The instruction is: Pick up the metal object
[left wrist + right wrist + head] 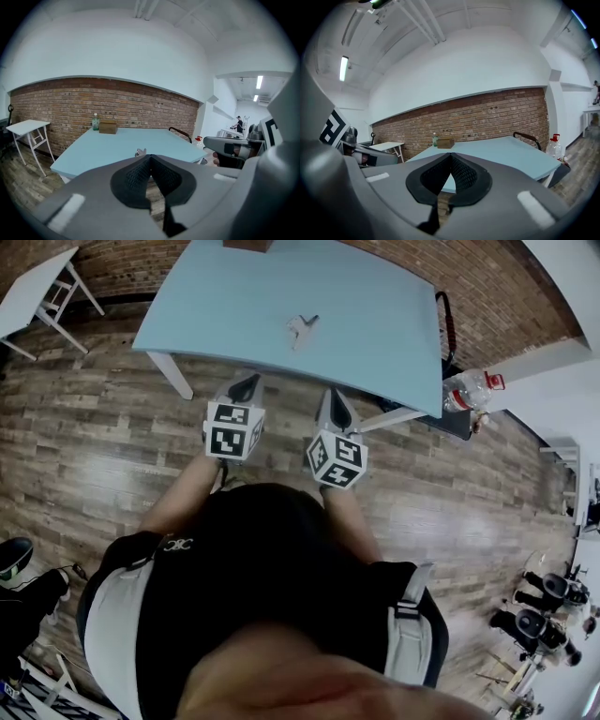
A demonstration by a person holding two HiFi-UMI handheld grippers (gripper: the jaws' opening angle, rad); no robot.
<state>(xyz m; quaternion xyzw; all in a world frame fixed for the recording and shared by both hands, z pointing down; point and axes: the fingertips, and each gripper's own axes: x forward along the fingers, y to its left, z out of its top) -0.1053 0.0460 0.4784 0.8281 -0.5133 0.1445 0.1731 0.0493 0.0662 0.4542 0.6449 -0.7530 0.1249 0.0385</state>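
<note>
Left gripper [246, 386] and right gripper [337, 401] hover just short of the blue table [394, 334], both with jaws together on nothing, while the metal object [302, 328] lies mid-table, well apart from both.

The top of the blue table [375, 324] lies open from its near edge to the metal object [302, 328] at its middle. A wooden box [108, 126] and a bottle [95, 122] stand at the far edge, by the brick wall [140, 105].
</note>
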